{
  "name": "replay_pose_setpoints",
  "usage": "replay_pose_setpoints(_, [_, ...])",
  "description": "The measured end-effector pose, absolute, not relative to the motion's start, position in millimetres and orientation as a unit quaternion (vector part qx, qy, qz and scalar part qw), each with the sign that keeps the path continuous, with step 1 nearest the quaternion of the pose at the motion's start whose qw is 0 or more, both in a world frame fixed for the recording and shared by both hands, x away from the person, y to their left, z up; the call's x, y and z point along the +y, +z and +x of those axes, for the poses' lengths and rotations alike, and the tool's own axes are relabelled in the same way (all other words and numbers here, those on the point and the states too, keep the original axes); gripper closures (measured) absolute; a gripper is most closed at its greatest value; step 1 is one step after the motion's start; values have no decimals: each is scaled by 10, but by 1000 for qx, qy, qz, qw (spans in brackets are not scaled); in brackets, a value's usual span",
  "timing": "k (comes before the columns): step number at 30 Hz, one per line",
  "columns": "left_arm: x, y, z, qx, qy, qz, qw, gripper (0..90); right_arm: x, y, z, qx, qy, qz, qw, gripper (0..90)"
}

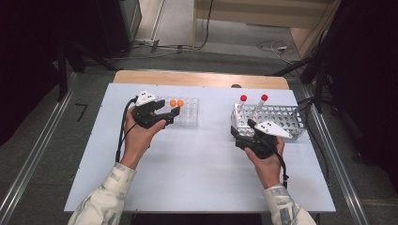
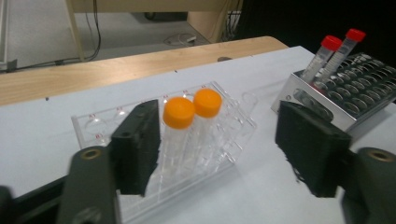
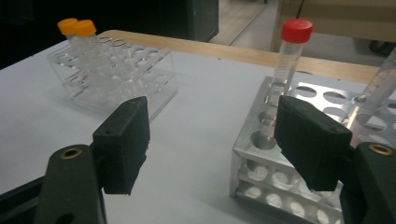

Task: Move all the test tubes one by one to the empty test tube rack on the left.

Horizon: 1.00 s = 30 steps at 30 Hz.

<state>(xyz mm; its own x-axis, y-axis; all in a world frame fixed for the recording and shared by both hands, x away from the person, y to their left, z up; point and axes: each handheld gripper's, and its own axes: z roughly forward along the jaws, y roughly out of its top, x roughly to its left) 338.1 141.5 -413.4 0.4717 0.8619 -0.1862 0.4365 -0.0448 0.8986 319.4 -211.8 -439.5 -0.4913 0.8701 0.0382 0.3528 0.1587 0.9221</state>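
Standing upright in the clear plastic rack (image 2: 219,140), two orange-capped tubes (image 2: 179,113) sit side by side.
Left gripper (image 2: 224,149) hovers spread, its jaws apart from the nearer tube; right gripper (image 3: 219,149), spread and empty, faces the metal rack (image 3: 280,177) with red-capped tubes (image 3: 295,31).

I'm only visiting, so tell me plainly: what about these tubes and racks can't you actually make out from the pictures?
- Right gripper view: the second red-capped tube is cut off by the right edge, cap unseen.
- Right gripper view: the foot of the red-capped tube sits behind the gripper's right jaw.
- Left gripper view: red labels on the clear rack are too small to read.
- High view: the holes of the metal rack are too small to count.
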Motion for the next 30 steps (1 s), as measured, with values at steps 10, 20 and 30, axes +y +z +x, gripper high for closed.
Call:
replay_pose_setpoints(10, [1408,-4256,3120,462,197,695,514,198,-2141,-4398,3442,703,467,456,283,269])
replay_pose_setpoints(20, [1440,-4283,3010,458,195,697,517,209,-2088,-4380,3680,700,451,470,295,287])
replay_pose_setpoints(30, [1408,-4274,2980,453,196,697,521,218,-2025,-4468,3983,699,430,483,307,368])
